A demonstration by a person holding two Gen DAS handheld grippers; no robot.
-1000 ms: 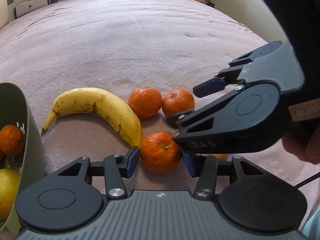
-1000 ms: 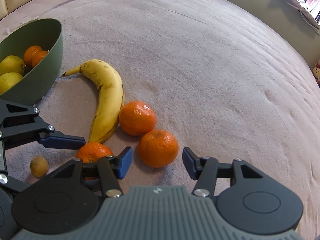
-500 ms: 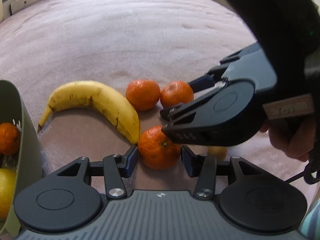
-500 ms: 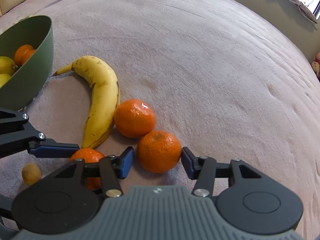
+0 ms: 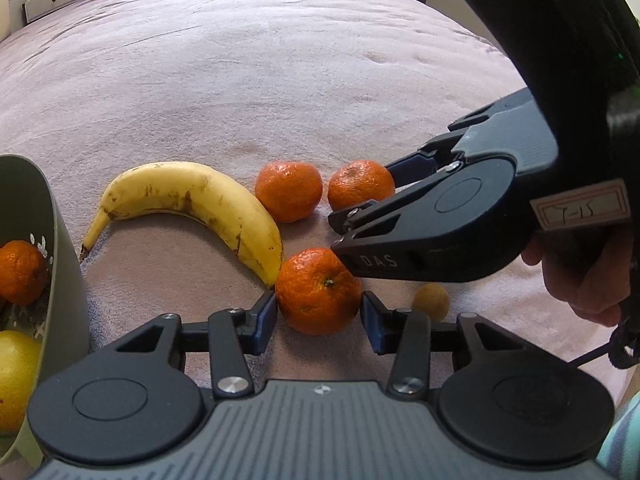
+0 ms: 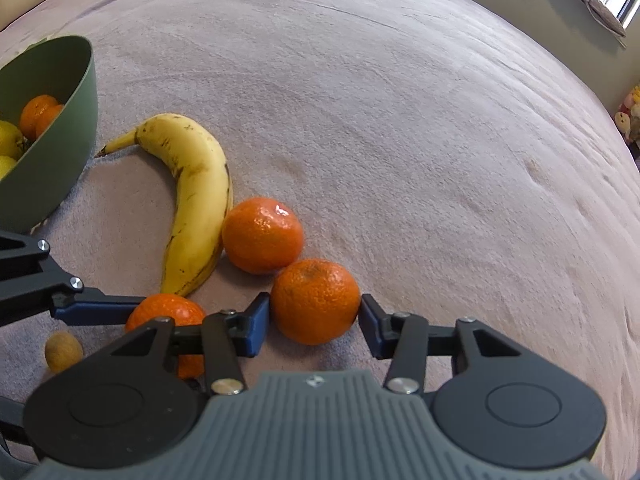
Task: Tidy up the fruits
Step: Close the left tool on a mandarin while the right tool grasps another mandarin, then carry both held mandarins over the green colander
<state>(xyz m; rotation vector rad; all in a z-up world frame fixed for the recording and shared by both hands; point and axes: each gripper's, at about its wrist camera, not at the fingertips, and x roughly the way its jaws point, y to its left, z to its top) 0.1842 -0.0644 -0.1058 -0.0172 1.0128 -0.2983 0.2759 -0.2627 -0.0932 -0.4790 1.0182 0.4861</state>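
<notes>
Both grippers sit low over the pink blanket (image 6: 420,128), each lined up on its own mandarin, prob. so two fruits can go to the green bowl (image 6: 68,152) in one trip.

Left gripper (image 5: 319,317): fingers straddle the near mandarin (image 5: 318,290). Left pad looks like it touches the peel, right pad is right at the skin w/ maybe a sliver of gap, so it brackets the fruit but a firm pinch isn't certain. That mandarin lies on the blanket, touching the banana (image 5: 200,200) tip.

Right gripper (image 6: 314,322): same story w/ the other mandarin (image 6: 316,300), one pad each side, at or just off the peel, fruit resting on the blanket, not lifted. It touches a third mandarin (image 6: 262,234), which leans on the banana. Squeezing here could nudge that neighbour, judging by how tight the cluster is.

Bowl is to the left, well apart from the cluster, already holding mandarins and yellow fruits.

Hard to see:
- Bowl is cut by the frame edge in both views, so contents are only partly visible.
- Small tan round fruit (image 5: 430,300) is half hidden behind the right gripper in the left view; type unclear.
- In the right view the near mandarin is mostly covered by gripper parts.
- Pad-to-peel contact is too fine to settle for either tool.
</notes>
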